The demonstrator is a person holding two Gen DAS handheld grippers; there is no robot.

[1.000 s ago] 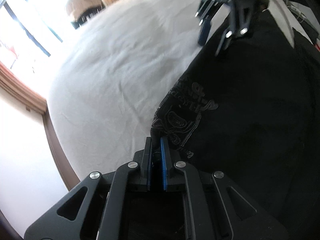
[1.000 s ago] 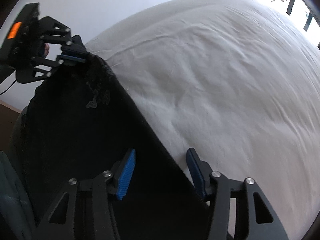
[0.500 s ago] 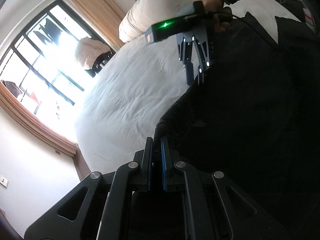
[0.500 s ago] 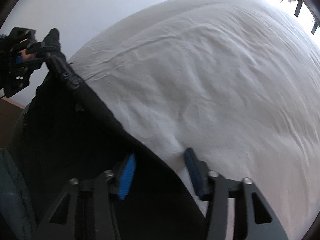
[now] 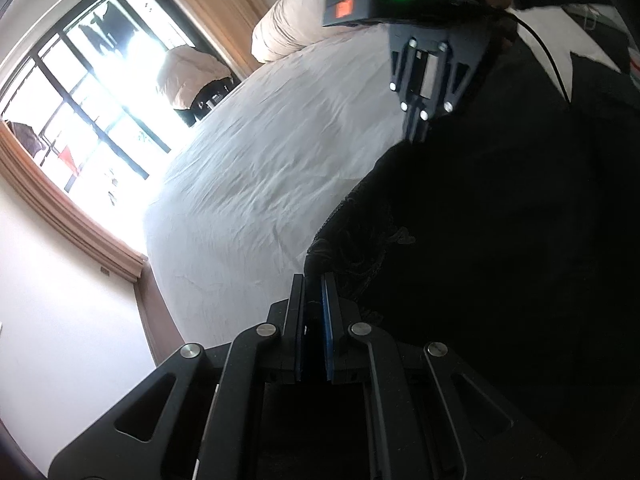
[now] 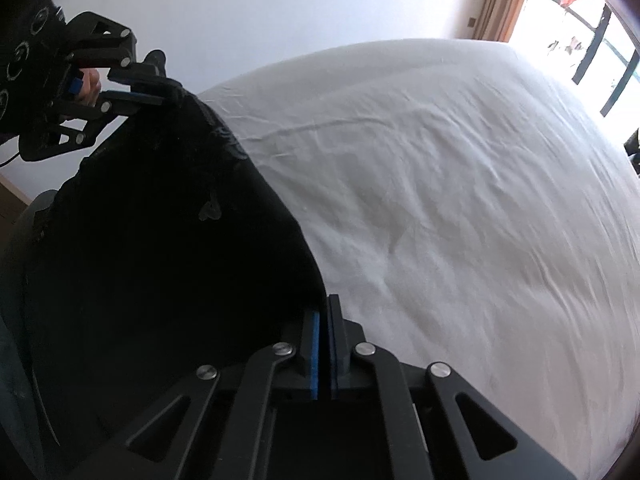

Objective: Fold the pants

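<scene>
Black pants (image 6: 160,240) hang over the bed (image 6: 440,180), each hand-held gripper — left (image 5: 314,280), right (image 6: 326,308) — clamped on an edge. Risk: the right's thin bite, just closed, may slip, dropping that corner.

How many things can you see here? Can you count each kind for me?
Pants: 1, black, held up at two spots
Grippers: 2, left gripper and right gripper, both shut on the pants
Bed: 1, with a white sheet
Windows: 1
Pillows: 1
Total: 6
</scene>
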